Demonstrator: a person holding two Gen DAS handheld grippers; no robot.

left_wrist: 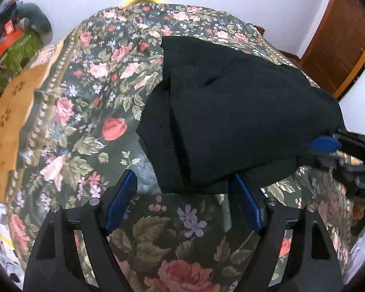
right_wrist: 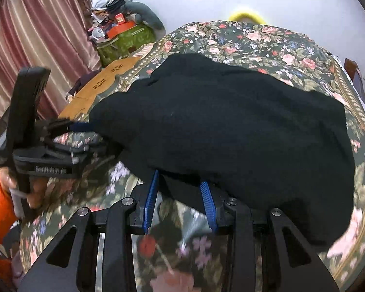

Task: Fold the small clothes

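a black cloth [left_wrist: 231, 112] lies bunched on a flowery table cover [left_wrist: 90, 112]. the left gripper [left_wrist: 182, 182] is wide open, its blue fingers [left_wrist: 123, 194] on each side of the cloth's near edge; one tip hides under the cloth. the right gripper [right_wrist: 180, 180] is partly open at the cloth's edge, tips tucked under it, so i cannot tell if it grips.

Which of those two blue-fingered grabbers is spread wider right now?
The left gripper: its blue fingers stand far apart, straddling the near edge of the black garment. The right gripper has a much narrower gap.
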